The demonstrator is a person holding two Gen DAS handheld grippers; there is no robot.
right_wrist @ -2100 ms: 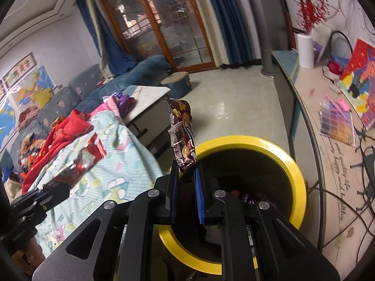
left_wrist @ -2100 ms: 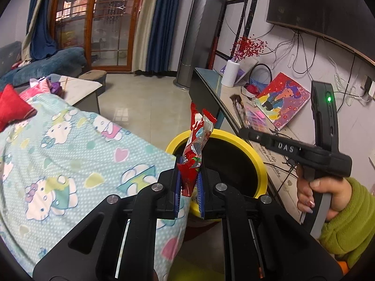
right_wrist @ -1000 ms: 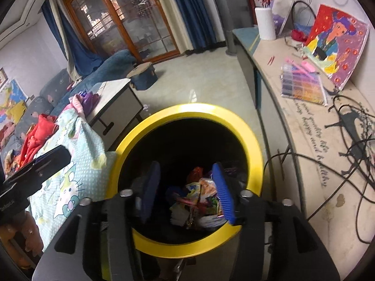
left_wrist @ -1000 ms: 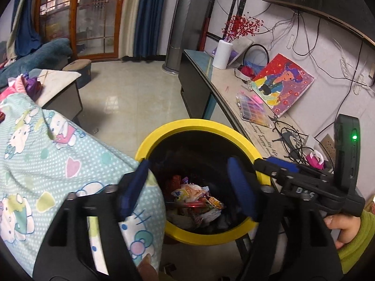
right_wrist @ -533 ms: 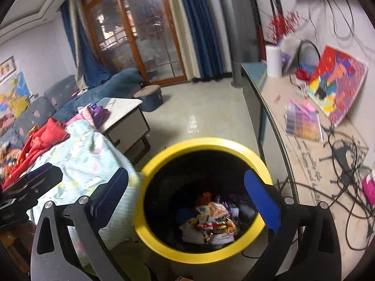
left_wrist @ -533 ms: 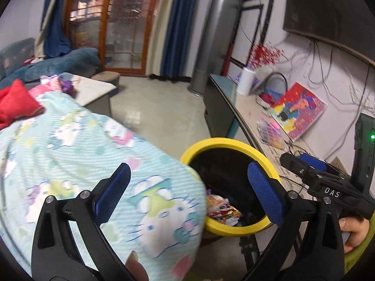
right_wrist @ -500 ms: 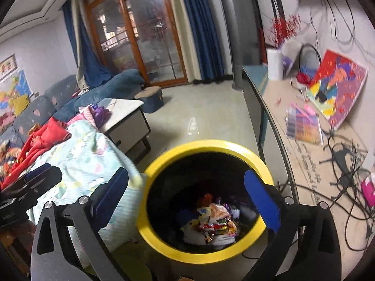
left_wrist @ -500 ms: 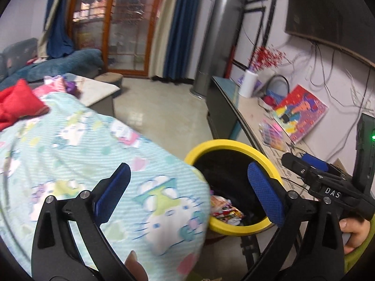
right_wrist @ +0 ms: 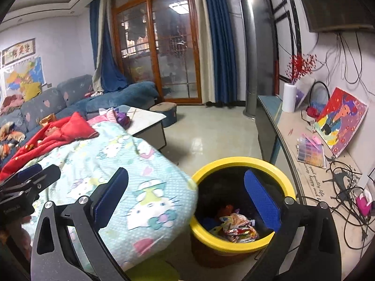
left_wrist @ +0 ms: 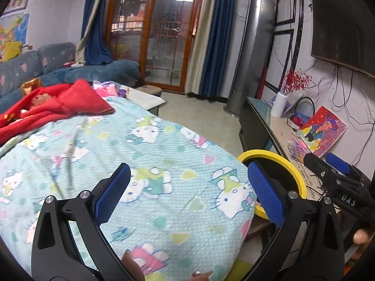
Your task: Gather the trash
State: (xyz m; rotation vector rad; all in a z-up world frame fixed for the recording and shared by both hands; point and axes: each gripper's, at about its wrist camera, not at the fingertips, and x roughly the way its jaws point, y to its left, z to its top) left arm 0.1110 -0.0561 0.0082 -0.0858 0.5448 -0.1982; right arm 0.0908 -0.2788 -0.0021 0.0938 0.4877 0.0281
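A yellow-rimmed trash bin (right_wrist: 243, 161) stands on the floor beside the bed; crumpled snack wrappers (right_wrist: 236, 228) lie inside it. In the left wrist view its rim (left_wrist: 264, 153) shows past the blanket edge. My left gripper (left_wrist: 187, 194) is open and empty over the Hello Kitty blanket (left_wrist: 150, 154). My right gripper (right_wrist: 187, 199) is open and empty, held above the bin's left rim. The right gripper body (left_wrist: 337, 182) appears at the right of the left wrist view; the left gripper body (right_wrist: 25, 182) appears at the left of the right wrist view.
Red clothes (left_wrist: 54, 107) lie on the bed. A low white table (right_wrist: 147, 121) stands beyond the bed. A long side counter (right_wrist: 311, 154) on the right holds a painting (right_wrist: 339, 119), a white vase (right_wrist: 289, 99), cables (right_wrist: 344, 185). A blue sofa (right_wrist: 117, 98) sits at the back.
Both grippers opened and dropped their wrappers into the bin about a second ago. Since then both have risen and swung left, away from the bin toward the bed.
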